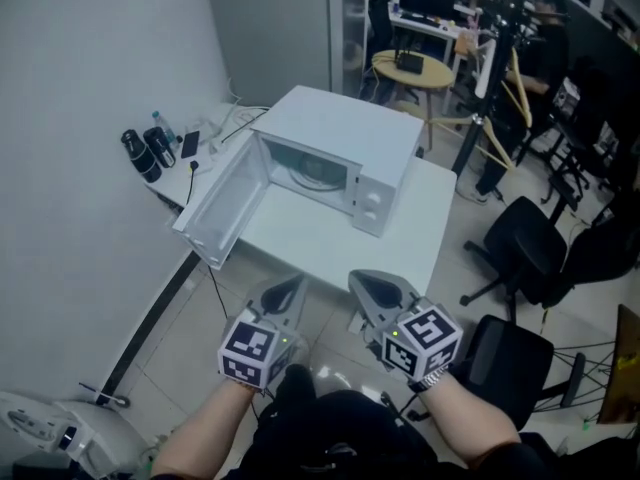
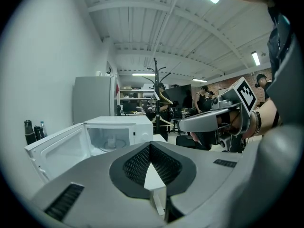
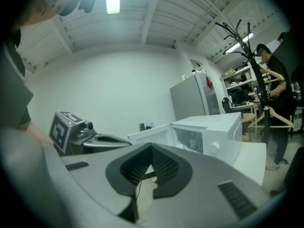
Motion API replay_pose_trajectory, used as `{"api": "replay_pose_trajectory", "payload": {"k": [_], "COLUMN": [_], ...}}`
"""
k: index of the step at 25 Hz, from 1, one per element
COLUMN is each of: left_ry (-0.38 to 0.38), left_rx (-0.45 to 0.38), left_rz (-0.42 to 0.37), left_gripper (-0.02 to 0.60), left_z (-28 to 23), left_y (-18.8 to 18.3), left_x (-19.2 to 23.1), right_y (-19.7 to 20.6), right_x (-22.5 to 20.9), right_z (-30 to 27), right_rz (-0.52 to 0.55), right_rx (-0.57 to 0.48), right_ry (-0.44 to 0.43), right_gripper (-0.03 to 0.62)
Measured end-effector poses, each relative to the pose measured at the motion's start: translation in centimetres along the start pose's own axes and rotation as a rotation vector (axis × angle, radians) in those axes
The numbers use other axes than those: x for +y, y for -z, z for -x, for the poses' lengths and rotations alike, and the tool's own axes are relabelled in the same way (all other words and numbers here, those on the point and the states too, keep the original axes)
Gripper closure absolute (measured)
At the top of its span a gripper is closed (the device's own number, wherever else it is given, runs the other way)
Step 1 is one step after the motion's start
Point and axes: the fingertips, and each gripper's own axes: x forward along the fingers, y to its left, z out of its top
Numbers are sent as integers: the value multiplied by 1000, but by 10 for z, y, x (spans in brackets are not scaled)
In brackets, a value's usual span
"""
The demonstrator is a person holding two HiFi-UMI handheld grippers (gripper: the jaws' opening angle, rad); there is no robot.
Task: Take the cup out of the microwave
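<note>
A white microwave [image 1: 345, 143] stands on a white table [image 1: 330, 243] with its door [image 1: 222, 208] swung open to the left. Inside, on the glass turntable, is a small pale cup [image 2: 112, 141], which also shows in the right gripper view [image 3: 193, 144]. My left gripper [image 1: 287, 290] and right gripper [image 1: 370, 286] are side by side in front of the table's near edge, short of the microwave and pointing toward it. Both are shut with nothing between their jaws. Each gripper view looks over its own closed jaws [image 2: 151, 146] [image 3: 152, 146] at the open oven.
Dark bottles [image 1: 146, 152] and a phone [image 1: 190, 144] lie on the table's far left corner, with cables. A grey cabinet [image 1: 270, 23] stands behind. Black office chairs [image 1: 522, 240] [image 1: 510, 356], a round wooden table [image 1: 412, 69] and a coat stand [image 1: 492, 78] are to the right.
</note>
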Motion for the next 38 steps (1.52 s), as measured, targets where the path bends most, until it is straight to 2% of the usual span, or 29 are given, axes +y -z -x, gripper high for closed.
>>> {"api": "replay_pose_trajectory", "payload": {"k": [11,18,20,23,28,30,31,36,37,38], "left_ry": [97,122,130,136,136,130,128,94,84,74], "left_rx": [-10,-8,-2,12,47,63,72,111,118,125], "left_rz": [35,60,74,83,98,98,96,74,67,60], "left_gripper": [581,581,527,523,452,444,405,359,323,318], "left_z": [-80,-129,-143,-162,-198,-213,-221,-258,-266,-274], "left_y": [-4,-7,-5,1,13,19,23,39,41,44], "left_x": [73,129,142,159,181,189,192,208,212,216], "right_y": [-12,-22,-23,-21,-16,-14,-13,-10,-9,-9], "right_x": [-48,-71,-78,-88,-104,-110,-113,-126,-128,-130], "right_z": [-75,-122,-132,-146,-164,-170,-173,-186,-188,-190], "right_rz": [-7,-19,-25,-37,-62,-71,-75,-90,-93,-96], "right_rx": [49,73,78,86,100,104,106,116,118,120], "right_ry": [92,151,169,193,226,233,236,250,250,251], "right_gripper": [580,580,580,580,580,580,580,580,580,580]}}
